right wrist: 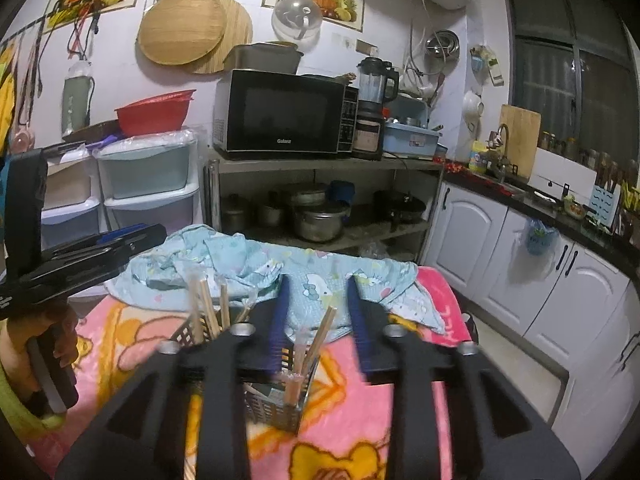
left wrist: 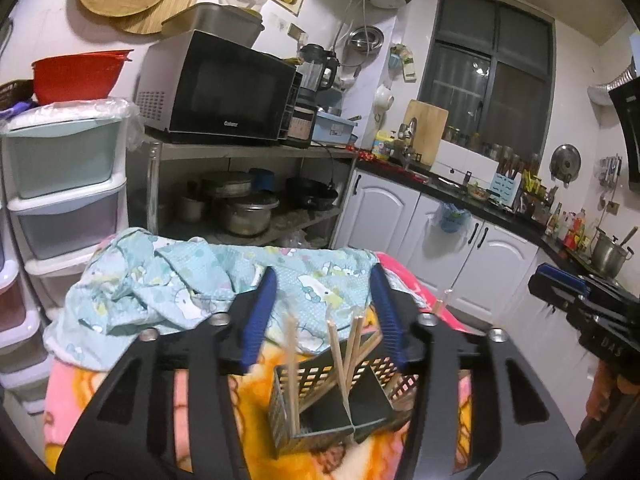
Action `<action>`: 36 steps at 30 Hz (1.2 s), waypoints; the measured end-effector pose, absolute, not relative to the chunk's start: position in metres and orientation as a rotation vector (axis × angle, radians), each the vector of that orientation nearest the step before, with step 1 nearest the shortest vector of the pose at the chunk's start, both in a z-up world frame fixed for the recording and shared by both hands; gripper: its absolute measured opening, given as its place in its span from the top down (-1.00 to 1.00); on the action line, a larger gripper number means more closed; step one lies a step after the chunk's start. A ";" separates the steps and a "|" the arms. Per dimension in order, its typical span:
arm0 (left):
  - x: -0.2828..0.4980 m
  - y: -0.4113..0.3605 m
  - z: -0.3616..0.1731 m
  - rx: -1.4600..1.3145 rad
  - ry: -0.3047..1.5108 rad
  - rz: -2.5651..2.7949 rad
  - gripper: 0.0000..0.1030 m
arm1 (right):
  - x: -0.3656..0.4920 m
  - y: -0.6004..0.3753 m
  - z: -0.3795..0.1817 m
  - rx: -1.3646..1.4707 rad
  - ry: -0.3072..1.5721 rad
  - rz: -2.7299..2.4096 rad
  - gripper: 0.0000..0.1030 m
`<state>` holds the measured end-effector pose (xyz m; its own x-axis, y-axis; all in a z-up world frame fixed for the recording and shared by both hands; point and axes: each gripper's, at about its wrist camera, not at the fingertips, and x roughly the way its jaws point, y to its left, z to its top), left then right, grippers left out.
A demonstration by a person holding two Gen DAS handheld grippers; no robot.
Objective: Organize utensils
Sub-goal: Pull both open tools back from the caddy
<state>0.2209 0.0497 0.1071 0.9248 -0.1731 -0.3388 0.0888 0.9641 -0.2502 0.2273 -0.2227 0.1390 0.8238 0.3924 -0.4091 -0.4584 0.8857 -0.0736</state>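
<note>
We are working over a table draped with a pink and orange cartoon blanket (left wrist: 256, 380), with a crumpled light blue printed cloth (left wrist: 168, 280) lying across its far end. Behind it a metal shelf is carrying a black microwave (left wrist: 224, 92), and white cabinets (left wrist: 404, 216) are running along the right under a dark counter.

On the blanket a perforated metal utensil holder (left wrist: 320, 408) is standing upright, divided into compartments. Wooden chopsticks (left wrist: 340, 360) are leaning in it at different angles, some in the near left compartment and others toward the back; in the right wrist view a few more chopsticks (right wrist: 316, 344) are sticking out of the holder's near right corner.

We are holding our left gripper (left wrist: 326, 280) just above the holder, its blue-padded fingers (left wrist: 262, 312) standing apart, with the chopstick tops rising in the gap between them and nothing pressed by either pad. Our right gripper (right wrist: 316, 288) is hovering beside it over the same holder, fingers (right wrist: 280, 320) likewise parted and gripping nothing, one chopstick leaning in the space between them. Each gripper is also showing at the edge of the other's view, and a hand (right wrist: 38, 360) is wrapping the left one's handle
</note>
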 end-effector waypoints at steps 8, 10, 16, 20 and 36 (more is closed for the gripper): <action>0.207 0.060 0.114 -0.262 0.360 -0.123 -0.64 | 0.215 -0.232 0.145 -0.145 0.364 0.451 0.01; 0.203 0.062 0.114 -0.272 0.358 -0.122 -0.76 | 0.212 -0.235 0.146 -0.141 0.360 0.450 -0.04; 0.194 0.067 0.114 -0.284 0.365 -0.120 -0.79 | 0.202 -0.238 0.147 -0.138 0.349 0.458 -0.12; 0.190 0.070 0.110 -0.293 0.379 -0.119 -0.79 | 0.195 -0.240 0.145 -0.134 0.348 0.465 -0.13; 0.176 0.074 0.097 -0.315 0.425 -0.118 -0.79 | 0.180 -0.241 0.136 -0.119 0.364 0.496 -0.16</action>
<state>0.1764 0.0740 0.0971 0.9052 -0.1773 -0.3863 0.0469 0.9450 -0.3238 0.1797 -0.2415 0.1359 0.8171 0.4428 -0.3691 -0.4847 0.8744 -0.0239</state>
